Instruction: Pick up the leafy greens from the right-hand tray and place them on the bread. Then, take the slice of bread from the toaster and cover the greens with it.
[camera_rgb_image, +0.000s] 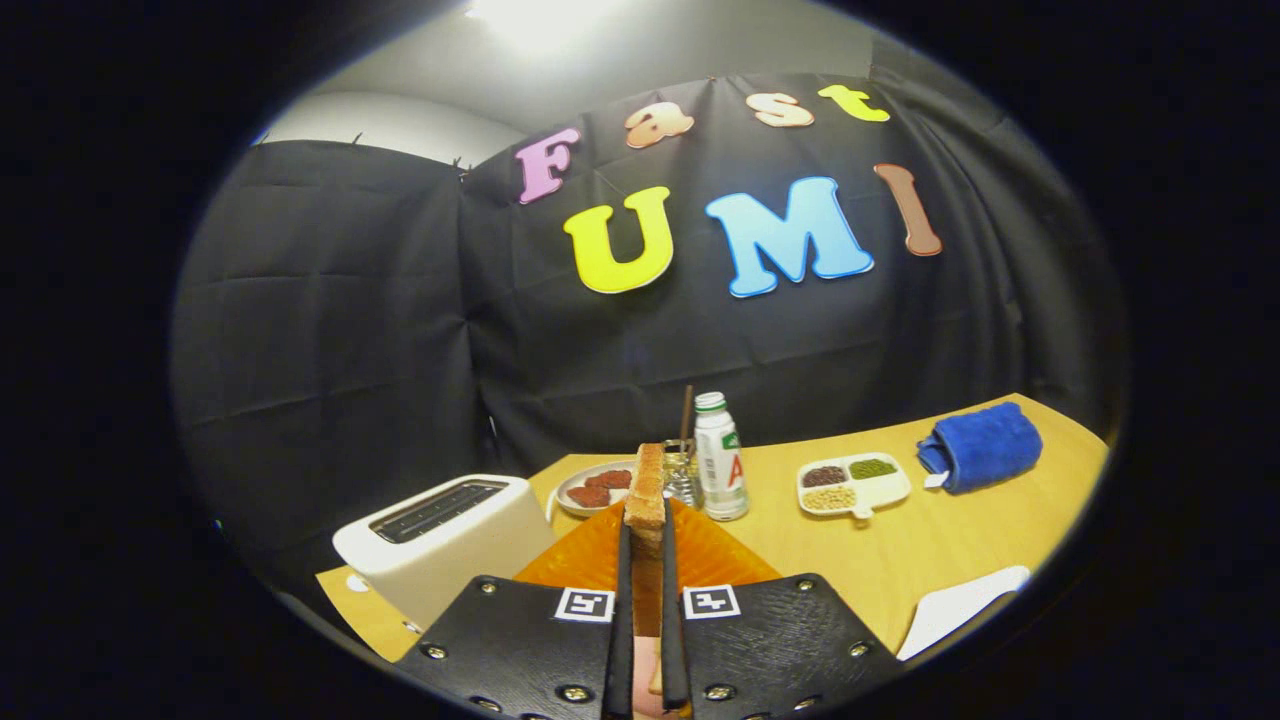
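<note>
- Gripper (647, 570) narrow, both fingers pressed on a slice of bread (647, 487) held on edge, upright, crust toward the camera.
- Toaster (447, 535) sits at about 9 o'clock of the gripper, on the worktop (900, 545); what shows of its slot looks dark, with no bread sticking out. Judged: the slice in the gripper is the one from the toaster.
- Orange plate (590, 555) lies directly under and just beyond the fingers. The lower bread and the leafy greens cannot be made out here; the fingers and the slice cover that spot.
- Judged stage: late in the task, slice lifted and carried over the plate. Whether the greens already lie on the bread cannot be told.
- Left to do, as far as this shows: lay the slice flat on the stack and let go.
- Beyond, at 12 o'clock: a small plate with reddish pieces (598, 487), a bottle (720, 460). At 1 to 2 o'clock: a divided dish (853, 483), a blue cloth (982, 447).
</note>
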